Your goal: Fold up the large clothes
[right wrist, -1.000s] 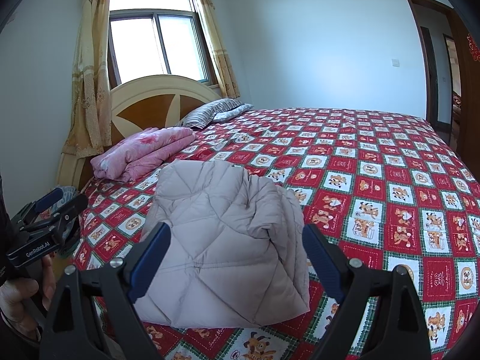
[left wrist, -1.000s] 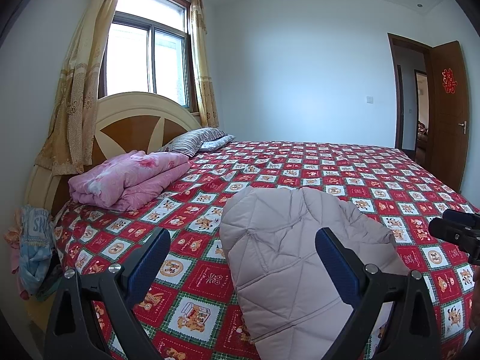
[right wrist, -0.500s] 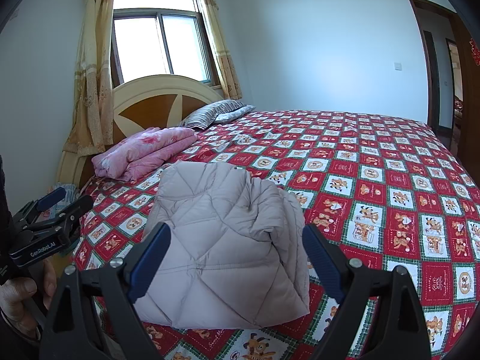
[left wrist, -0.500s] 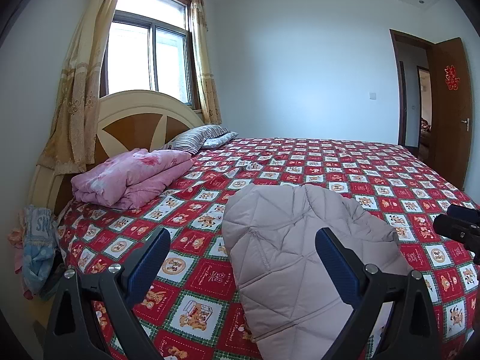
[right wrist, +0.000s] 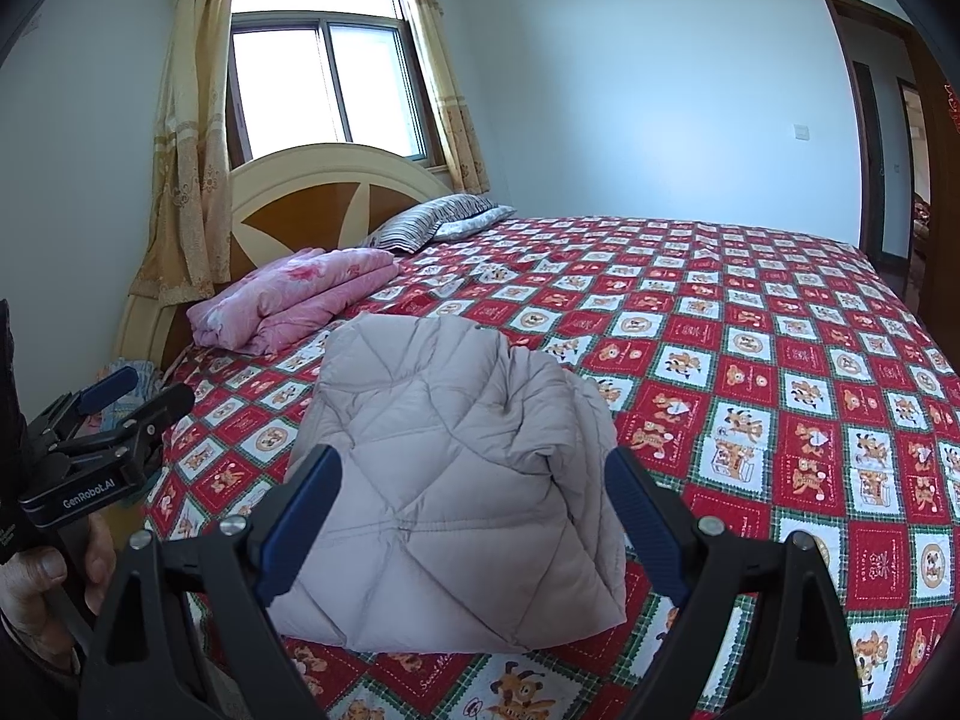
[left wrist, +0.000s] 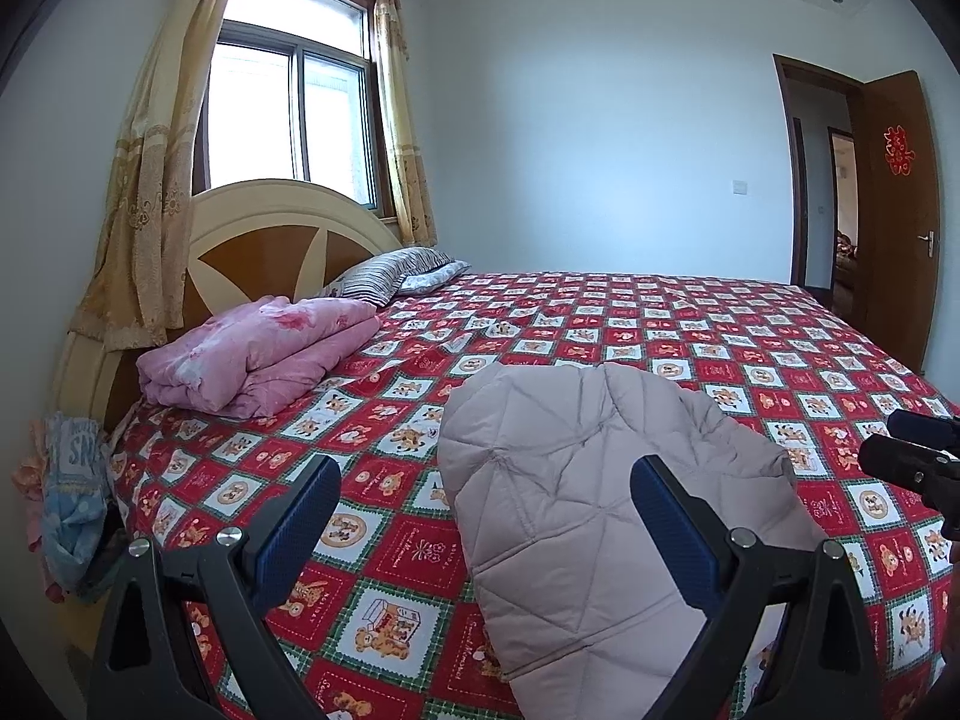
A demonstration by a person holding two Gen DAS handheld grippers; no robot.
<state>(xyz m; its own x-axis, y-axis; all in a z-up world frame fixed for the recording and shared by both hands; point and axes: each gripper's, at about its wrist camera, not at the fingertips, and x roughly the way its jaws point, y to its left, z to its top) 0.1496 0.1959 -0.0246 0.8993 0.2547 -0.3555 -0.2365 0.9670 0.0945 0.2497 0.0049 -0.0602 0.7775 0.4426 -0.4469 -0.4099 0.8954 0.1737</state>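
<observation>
The left gripper (left wrist: pixel 486 510) has its jaws spread wide with nothing between the blue pads, which sit in the lower part of the left wrist frame; only the bedspread and the jacket's edge show behind the gap. The right gripper (right wrist: pixel 474 510) is likewise released, its jaws wide apart at the bottom of the right wrist frame, framing the jacket without touching it. At the lower left of that frame a hand (right wrist: pixel 36 588) holds the left tool.

The folded quilted jacket (right wrist: pixel 456 480), pale grey-pink, lies as a compact bundle on the near part of the bed (right wrist: pixel 780 360), centre of the frame, on a red checked cover with cartoon squares. Further back, left of centre, a folded pink blanket (right wrist: pixel 294 300) rests near the headboard (right wrist: pixel 312 204), with a striped pillow (right wrist: pixel 432 219) just beyond it. Yellow curtains (right wrist: pixel 186 138) flank a window (right wrist: pixel 324 84) at upper left. In the left wrist frame a brown door (left wrist: pixel 900 210) stands open at the right edge.
</observation>
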